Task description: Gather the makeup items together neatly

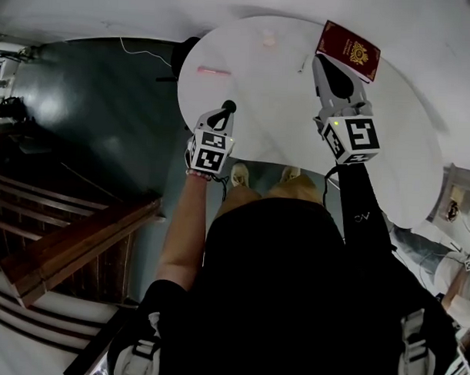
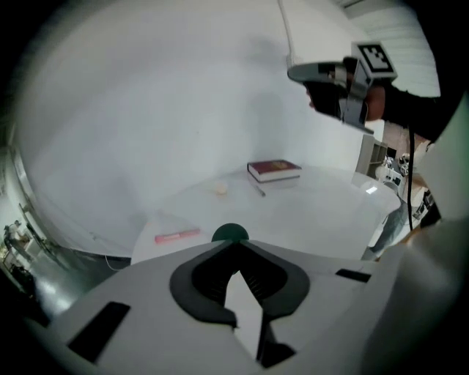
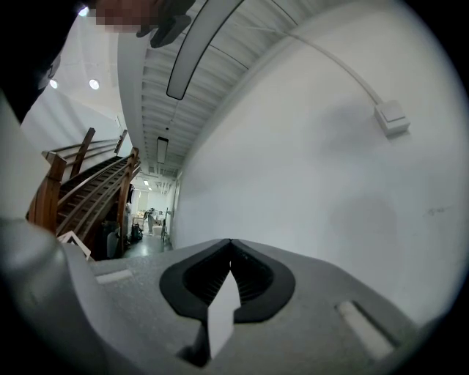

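Note:
On the round white table point(image 1: 391, 127) lie a pink tube point(image 1: 214, 70), a small pale round item point(image 1: 268, 40), a thin stick point(image 1: 303, 64) and a maroon book point(image 1: 348, 50). My left gripper point(image 1: 226, 109) hovers over the table's near left edge, shut on a small dark round item point(image 1: 230, 106). In the left gripper view that item point(image 2: 230, 233) pokes out just past the closed jaws, with the pink tube point(image 2: 176, 235) and the book point(image 2: 275, 170) beyond. My right gripper point(image 1: 321, 61) hangs above the table near the book, shut and empty, facing a white wall.
A dark floor point(image 1: 91, 116) with a thin cable point(image 1: 140, 49) lies left of the table. Wooden stairs point(image 1: 71, 239) run at the lower left. The person's feet point(image 1: 239, 174) stand at the table's near edge. Clutter sits at the far right point(image 1: 453, 210).

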### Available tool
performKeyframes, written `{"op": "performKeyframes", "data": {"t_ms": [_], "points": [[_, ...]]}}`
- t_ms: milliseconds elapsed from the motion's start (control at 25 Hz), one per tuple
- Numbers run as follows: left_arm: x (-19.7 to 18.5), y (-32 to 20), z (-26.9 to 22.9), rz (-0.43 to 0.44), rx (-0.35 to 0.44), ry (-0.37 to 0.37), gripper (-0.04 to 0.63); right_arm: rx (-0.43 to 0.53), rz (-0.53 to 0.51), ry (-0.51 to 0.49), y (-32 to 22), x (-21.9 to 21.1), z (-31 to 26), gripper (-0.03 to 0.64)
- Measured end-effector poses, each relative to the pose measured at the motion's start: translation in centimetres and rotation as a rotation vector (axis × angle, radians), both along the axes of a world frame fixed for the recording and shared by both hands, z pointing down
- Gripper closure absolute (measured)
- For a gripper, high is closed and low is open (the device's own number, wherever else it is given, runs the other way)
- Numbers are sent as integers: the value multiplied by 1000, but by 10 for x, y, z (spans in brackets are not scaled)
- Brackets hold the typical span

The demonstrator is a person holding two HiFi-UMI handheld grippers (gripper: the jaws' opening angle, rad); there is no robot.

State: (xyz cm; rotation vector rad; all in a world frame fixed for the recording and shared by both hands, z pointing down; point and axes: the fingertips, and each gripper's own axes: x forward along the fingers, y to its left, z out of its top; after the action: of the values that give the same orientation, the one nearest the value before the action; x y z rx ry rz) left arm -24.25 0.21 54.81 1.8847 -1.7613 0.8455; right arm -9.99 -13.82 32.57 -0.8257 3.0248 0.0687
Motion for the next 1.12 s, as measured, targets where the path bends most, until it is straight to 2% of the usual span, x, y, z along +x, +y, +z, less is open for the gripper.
{"op": "performKeyframes", "data": {"t_ms": [280,400,800,1120], "points": [[7,-38,-147,-74,369,-60,568,19,-4,-18,-4,6,-8,612],[24,-47,-180,-67,454,-75,568,25,-6,-27,-8,11,-9,612],[74,-77,-181,-13,460,-67,568,27,29,-34,-32,55,-9,612],[114,-114,-177,72,478,-31,568,28,140,-27,-48,115,-1,612]]}}
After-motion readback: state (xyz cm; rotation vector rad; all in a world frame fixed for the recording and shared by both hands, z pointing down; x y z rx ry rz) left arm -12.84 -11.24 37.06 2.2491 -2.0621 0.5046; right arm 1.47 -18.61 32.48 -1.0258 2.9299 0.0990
